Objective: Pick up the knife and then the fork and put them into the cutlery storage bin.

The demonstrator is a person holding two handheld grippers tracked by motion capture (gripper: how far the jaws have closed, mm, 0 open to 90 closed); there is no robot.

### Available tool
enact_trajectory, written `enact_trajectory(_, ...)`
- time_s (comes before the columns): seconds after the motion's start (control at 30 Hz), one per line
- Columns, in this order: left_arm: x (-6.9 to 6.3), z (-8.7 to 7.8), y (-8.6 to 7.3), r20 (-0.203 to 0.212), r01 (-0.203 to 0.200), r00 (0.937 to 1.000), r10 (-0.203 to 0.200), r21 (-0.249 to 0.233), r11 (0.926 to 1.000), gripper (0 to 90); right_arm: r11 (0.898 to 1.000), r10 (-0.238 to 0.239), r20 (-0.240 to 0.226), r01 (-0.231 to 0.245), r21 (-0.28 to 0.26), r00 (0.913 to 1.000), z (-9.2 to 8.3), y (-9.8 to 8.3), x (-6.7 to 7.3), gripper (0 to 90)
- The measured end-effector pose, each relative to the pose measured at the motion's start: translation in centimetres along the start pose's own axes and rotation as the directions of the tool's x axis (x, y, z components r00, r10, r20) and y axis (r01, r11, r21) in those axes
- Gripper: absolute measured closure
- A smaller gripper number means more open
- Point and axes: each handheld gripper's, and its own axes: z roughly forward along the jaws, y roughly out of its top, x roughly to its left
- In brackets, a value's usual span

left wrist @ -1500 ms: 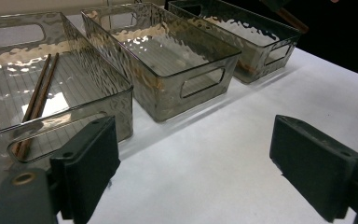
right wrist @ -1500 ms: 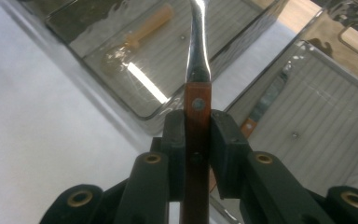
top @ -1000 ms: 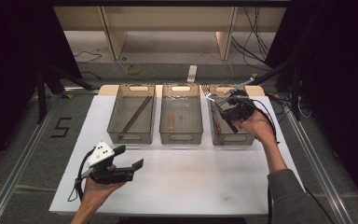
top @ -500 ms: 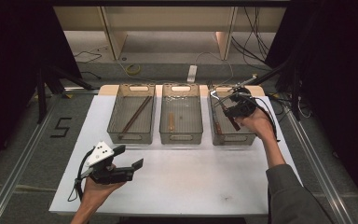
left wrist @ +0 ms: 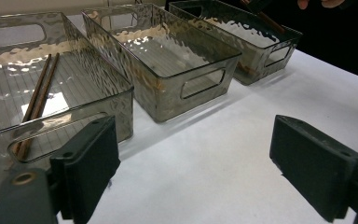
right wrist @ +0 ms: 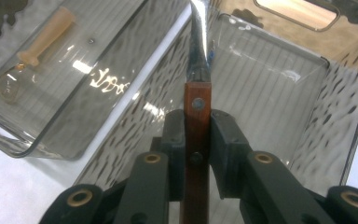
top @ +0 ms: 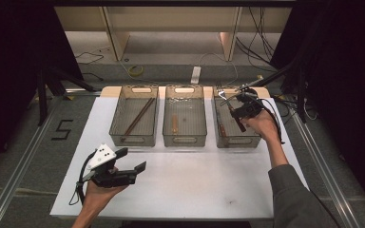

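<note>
Right now your right gripper [right wrist: 196,140] clamps a wooden-handled utensil [right wrist: 197,116], metal end forward, above the right bin [top: 240,140]. Just beside it, the middle bin [top: 184,138] holds a wooden spoon [right wrist: 39,44], and the left bin [top: 134,138] holds chopsticks [left wrist: 37,100]. Your left gripper [left wrist: 205,163] hangs agape over the bare white table [top: 195,185].

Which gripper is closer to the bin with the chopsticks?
Left. The left gripper hovers just in front of the chopstick bin; the right gripper is over the far-right bin, holding a knife.
</note>
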Motion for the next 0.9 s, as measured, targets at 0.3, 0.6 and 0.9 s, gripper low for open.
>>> enact_trajectory(0.3,0.0,0.0,0.0,0.001,-0.001,1.0,0.001,0.0,1.0,14.9,0.999,0.033,0.001,-0.033,0.013,0.9995,0.6,-0.6,-0.6,77.2)
enact_trajectory(0.6,0.0,0.0,0.0,0.0,0.002,1.0,-0.002,-0.002,1.0,14.9,0.999,0.037,0.0,-0.037,0.028,0.9993,1.2,-0.9,-0.6,77.3)
enact_trajectory(0.9,0.0,0.0,0.0,0.001,-0.004,1.0,0.004,0.002,1.0,14.8,0.998,0.049,0.0,-0.049,0.045,0.9988,1.6,-1.2,-0.6,77.3)
